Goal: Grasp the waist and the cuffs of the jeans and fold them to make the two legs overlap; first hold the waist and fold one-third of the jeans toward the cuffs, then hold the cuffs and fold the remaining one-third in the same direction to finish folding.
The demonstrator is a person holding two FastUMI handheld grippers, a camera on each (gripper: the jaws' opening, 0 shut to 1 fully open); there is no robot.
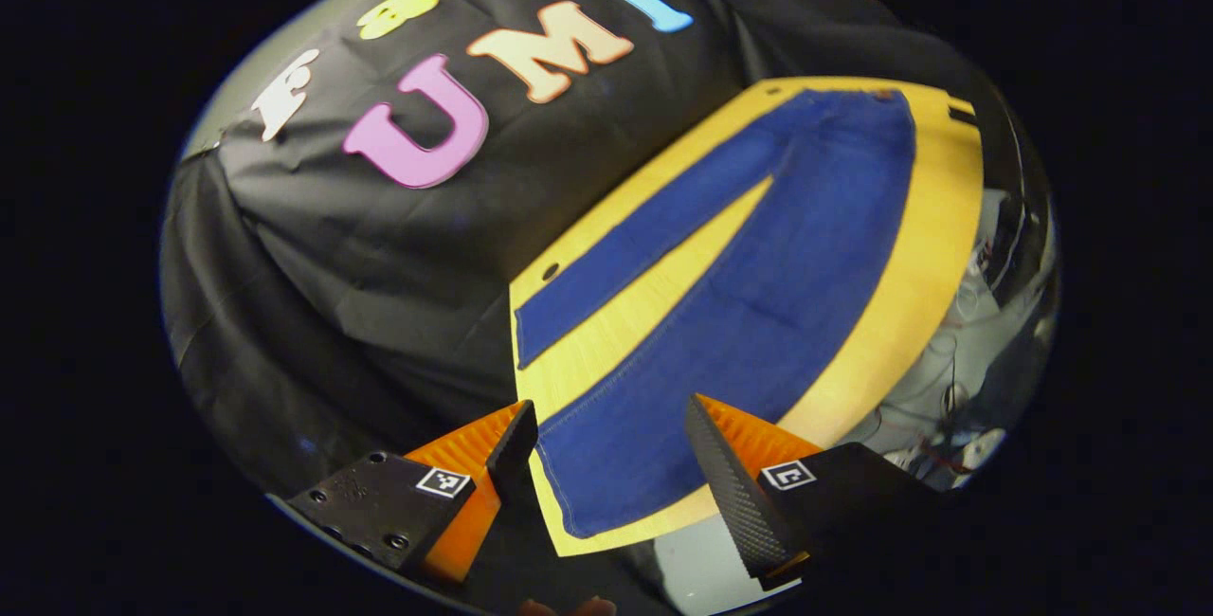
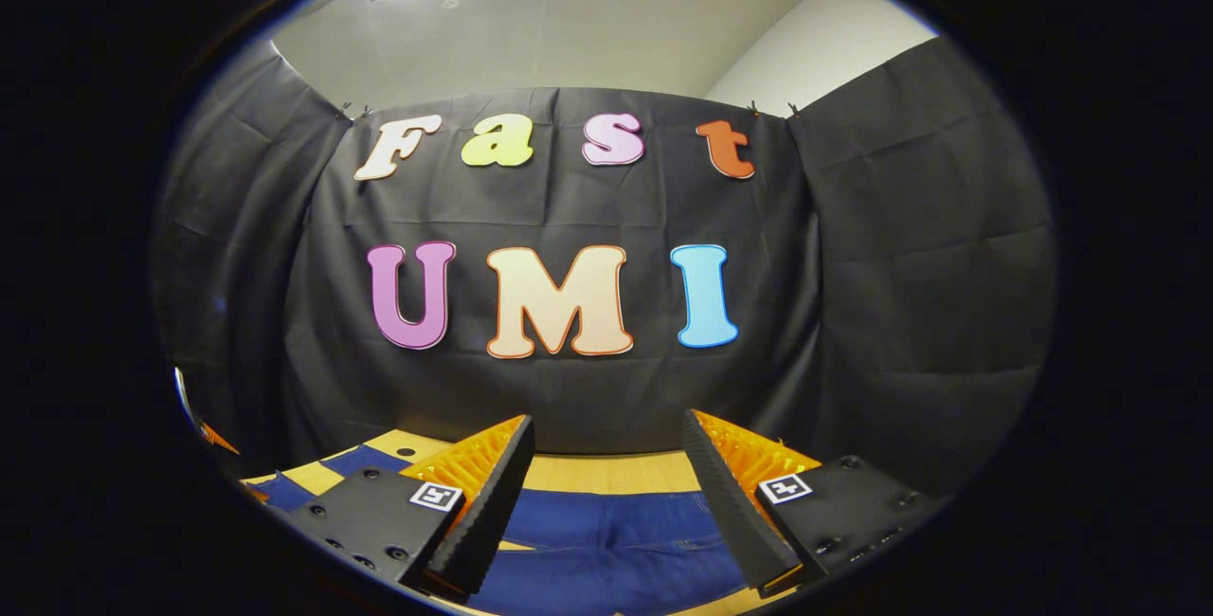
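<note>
1. Here the jeans lie flat and unfolded on the yellow wooden desk, with the two legs spread apart in a narrow V and bare desk showing between them.
2. In the left gripper view, the cuff of the wider-looking leg lies at the near edge of the desk, just ahead of the left claw; the waist sits at the far end of the desk.
3. The left claw stands open, its two black-faced orange fingers wide apart and closed on nothing. It appears to hover just above the cuff rather than touch it, though the fisheye view makes that hard to judge.
4. In the right gripper view, the right claw is likewise open, fingers spread and empty, pointing level toward the booth's black cloth wall.
5. Below and between the right claw's fingers lies the blue denim of the jeans, and a strip of the desk shows beyond it.
6. The denim looks smooth, with a seam visible along the nearer leg's edge.
</note>
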